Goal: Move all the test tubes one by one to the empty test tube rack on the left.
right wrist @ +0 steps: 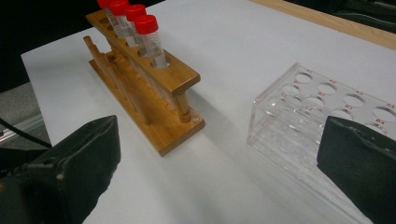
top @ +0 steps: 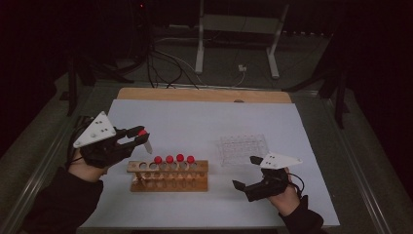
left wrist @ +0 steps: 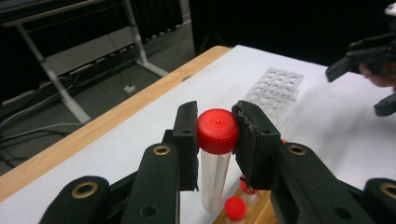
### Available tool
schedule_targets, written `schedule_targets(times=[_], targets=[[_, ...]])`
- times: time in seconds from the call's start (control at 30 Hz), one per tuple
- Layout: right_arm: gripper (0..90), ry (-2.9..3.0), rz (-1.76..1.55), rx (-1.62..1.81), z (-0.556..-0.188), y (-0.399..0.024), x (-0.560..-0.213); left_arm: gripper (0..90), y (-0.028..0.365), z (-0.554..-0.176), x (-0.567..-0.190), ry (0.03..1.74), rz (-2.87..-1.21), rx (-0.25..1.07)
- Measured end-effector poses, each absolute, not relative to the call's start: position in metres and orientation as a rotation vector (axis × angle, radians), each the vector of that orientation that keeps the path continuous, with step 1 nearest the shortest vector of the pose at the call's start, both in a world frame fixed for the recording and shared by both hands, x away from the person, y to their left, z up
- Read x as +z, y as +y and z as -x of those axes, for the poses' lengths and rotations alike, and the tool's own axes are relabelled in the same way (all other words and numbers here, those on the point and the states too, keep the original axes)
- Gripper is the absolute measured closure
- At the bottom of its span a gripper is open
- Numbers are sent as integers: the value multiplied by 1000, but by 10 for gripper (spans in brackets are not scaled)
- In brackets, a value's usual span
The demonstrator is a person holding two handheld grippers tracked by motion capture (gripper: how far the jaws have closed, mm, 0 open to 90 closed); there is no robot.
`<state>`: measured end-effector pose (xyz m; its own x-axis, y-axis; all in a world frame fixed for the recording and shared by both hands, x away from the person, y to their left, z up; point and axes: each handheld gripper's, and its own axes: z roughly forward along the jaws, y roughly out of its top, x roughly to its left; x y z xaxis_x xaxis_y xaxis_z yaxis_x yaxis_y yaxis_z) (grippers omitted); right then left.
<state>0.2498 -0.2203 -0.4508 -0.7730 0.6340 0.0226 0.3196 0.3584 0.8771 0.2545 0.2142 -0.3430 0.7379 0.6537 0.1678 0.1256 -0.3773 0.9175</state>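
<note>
My left gripper point(top: 140, 135) is shut on the red cap of a clear test tube point(left wrist: 216, 158), held upright above the left end of the wooden rack point(top: 168, 176). In the left gripper view both pads press the red cap point(left wrist: 217, 131) from either side. The rack holds several red-capped tubes point(top: 174, 159) in its right holes; its left holes are empty. My right gripper point(top: 246, 171) rests open on the table right of the rack, jaws wide apart, with nothing between them. A clear acrylic rack point(top: 243, 148) stands empty just beyond it, also seen as acrylic rack point(right wrist: 322, 126) in the right gripper view.
The white mat point(top: 204, 122) covers a wooden tabletop point(top: 204, 94). Beyond the far edge stands a metal frame point(top: 238, 34) with cables on the floor. Open mat lies behind both racks.
</note>
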Motion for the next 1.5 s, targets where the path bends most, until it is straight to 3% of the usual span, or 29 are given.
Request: schedule_targets(times=[0.6,1.5], targets=[[0,2312,-845,1384,-250,-220,-451,719,227,-254,-373,650,-1892,580],[0,2306,-846,1385,-251,-222,-452,718,217,-270,-432,700,-1941,474]])
